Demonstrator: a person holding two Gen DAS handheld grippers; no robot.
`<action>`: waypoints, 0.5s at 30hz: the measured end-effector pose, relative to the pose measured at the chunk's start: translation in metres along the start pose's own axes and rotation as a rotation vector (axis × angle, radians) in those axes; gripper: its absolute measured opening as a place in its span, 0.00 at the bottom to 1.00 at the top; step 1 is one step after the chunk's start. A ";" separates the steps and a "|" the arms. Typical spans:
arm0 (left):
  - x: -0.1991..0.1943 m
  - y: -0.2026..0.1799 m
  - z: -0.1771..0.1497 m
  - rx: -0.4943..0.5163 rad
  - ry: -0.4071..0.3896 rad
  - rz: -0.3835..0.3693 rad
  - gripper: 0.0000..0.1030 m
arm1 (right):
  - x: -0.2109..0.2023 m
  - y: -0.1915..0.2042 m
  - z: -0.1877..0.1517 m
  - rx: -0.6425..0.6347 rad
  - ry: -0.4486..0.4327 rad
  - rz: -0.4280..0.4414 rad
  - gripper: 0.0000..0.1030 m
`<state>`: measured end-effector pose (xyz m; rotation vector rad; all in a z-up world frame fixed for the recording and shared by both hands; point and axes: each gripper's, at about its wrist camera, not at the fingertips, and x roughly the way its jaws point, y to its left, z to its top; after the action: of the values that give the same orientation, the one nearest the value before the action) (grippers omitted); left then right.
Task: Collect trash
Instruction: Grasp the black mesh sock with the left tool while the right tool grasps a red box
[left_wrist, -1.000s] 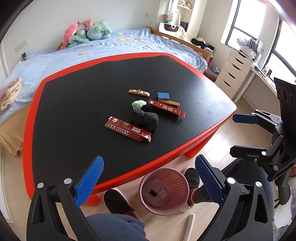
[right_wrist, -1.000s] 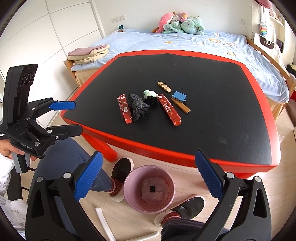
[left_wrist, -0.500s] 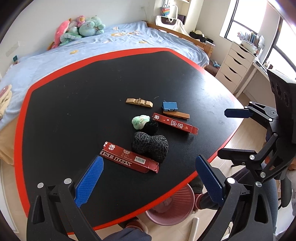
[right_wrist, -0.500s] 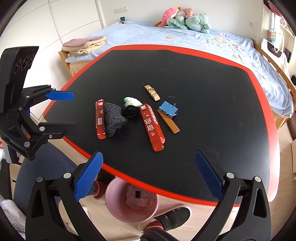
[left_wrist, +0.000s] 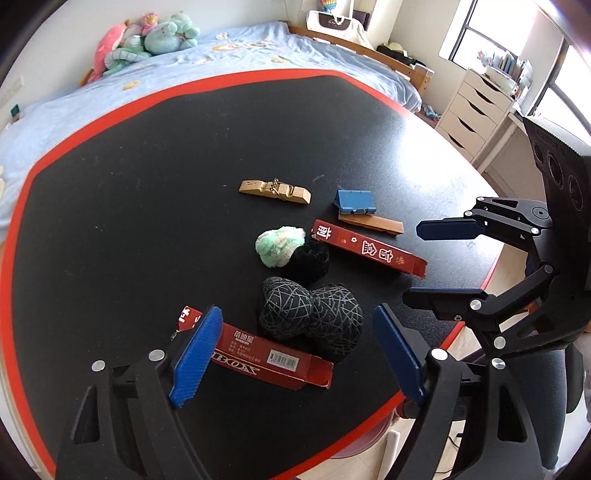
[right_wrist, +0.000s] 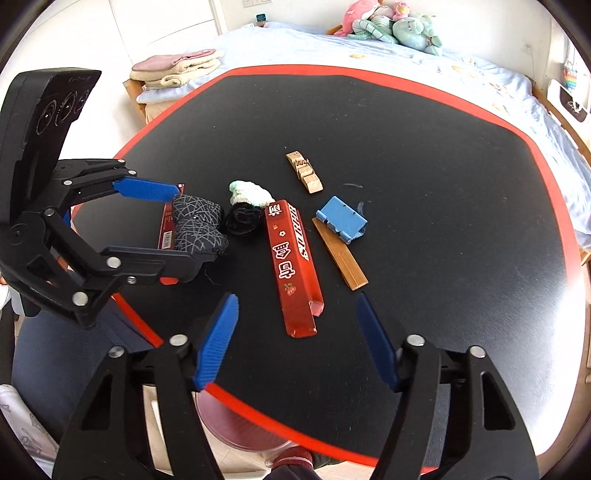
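Note:
On the black table (left_wrist: 110, 206) lie two red cartons: one near my left gripper (left_wrist: 271, 363) and one in front of my right gripper (right_wrist: 293, 264). Between them sit a black-and-grey patterned bundle (left_wrist: 312, 314), a black fuzzy ball (left_wrist: 312, 258) and a green-white fluffy ball (left_wrist: 279, 245). My left gripper (left_wrist: 295, 350) is open, low over the near red carton. My right gripper (right_wrist: 297, 343) is open, just short of the other carton's near end. Each gripper shows in the other's view, left (right_wrist: 147, 229) and right (left_wrist: 443, 262).
A wooden clip (left_wrist: 275, 192), a blue clip (left_wrist: 354, 202) and a flat wooden strip (left_wrist: 371, 223) lie further back. A pink bin (right_wrist: 240, 428) stands on the floor under the near table edge. A bed with plush toys (left_wrist: 147, 40) lies behind; drawers (left_wrist: 476, 107) stand right.
Both grippers have moved forward and down over the table toward the pile. The bin has slid mostly out of sight under the table edge. Both stay open.

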<state>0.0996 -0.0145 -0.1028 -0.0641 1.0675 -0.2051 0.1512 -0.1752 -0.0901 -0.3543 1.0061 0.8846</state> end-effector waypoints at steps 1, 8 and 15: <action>0.002 0.001 0.000 0.000 0.001 0.001 0.75 | 0.002 0.000 0.001 -0.002 0.001 0.002 0.56; 0.011 0.003 0.000 0.003 0.001 -0.005 0.58 | 0.013 0.001 0.005 -0.022 -0.001 -0.012 0.35; 0.008 0.004 0.002 0.005 -0.015 0.002 0.50 | 0.011 0.000 0.006 -0.022 -0.010 -0.027 0.19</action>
<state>0.1058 -0.0121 -0.1094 -0.0601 1.0516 -0.2046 0.1569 -0.1666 -0.0963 -0.3812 0.9805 0.8727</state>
